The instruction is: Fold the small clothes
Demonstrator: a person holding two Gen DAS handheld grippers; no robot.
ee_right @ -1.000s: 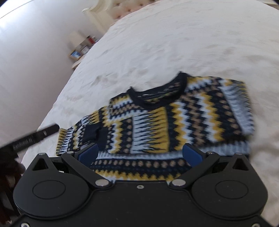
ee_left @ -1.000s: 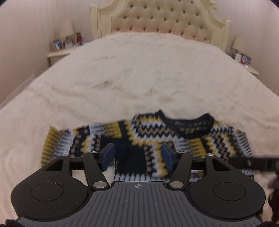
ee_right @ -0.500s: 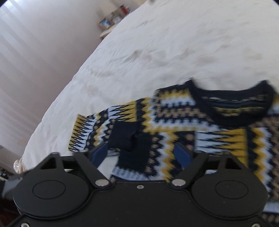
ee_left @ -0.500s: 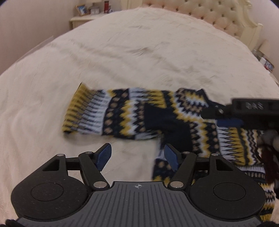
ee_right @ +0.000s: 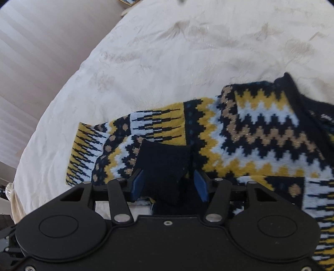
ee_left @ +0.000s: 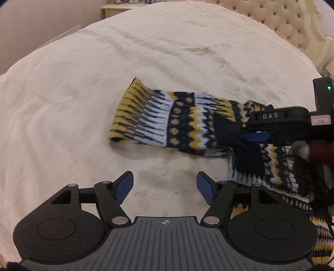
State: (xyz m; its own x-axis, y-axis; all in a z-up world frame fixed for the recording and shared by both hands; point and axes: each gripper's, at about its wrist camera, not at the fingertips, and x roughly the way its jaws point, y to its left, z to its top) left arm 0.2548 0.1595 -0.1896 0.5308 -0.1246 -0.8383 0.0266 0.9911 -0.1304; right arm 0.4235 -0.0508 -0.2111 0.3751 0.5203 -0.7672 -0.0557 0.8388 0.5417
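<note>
Sweater [ee_right: 250,133]: small knitted pullover, zigzag and dot bands in navy, mustard, pale blue and tan; lies flat on the bed, toward its near edge.
Sleeve [ee_left: 167,123]: stretched out sideways from the body; ribbed striped end in mustard and navy; soft, slightly rumpled.
Cuff [ee_right: 165,166]: plain navy knit patch, bunched into a lump over the sleeve's patterned part.
Neckline [ee_right: 302,104]: dark navy ribbed band, curved; partly cut off at the right edge of the right wrist view.
Right tongs [ee_right: 169,184]: black linkage arms with blue ribbed pads [ee_right: 200,185]; pads stand either side of the navy cuff, partly parted, fabric between them; whether they actually pinch it cannot be told. Seen side-on in the left wrist view [ee_left: 252,138], one blue pad lies against the dark knit.
Left tongs [ee_left: 165,187]: released, pads wide apart, nothing between them; over bare bedspread, just beside the sweater's hem.
Bed [ee_left: 83,104]: cream bedspread, faintly creased satin-like surface with dull smudged marks.
Headboard [ee_left: 277,20]: tufted, buttoned, cream; only a corner shows.
Nightstand [ee_left: 119,8]: pale, top edge only; items on it too cropped to identify.
Hard to make out: sweater's hem and far sleeve, hidden behind the tongs' bodies.
</note>
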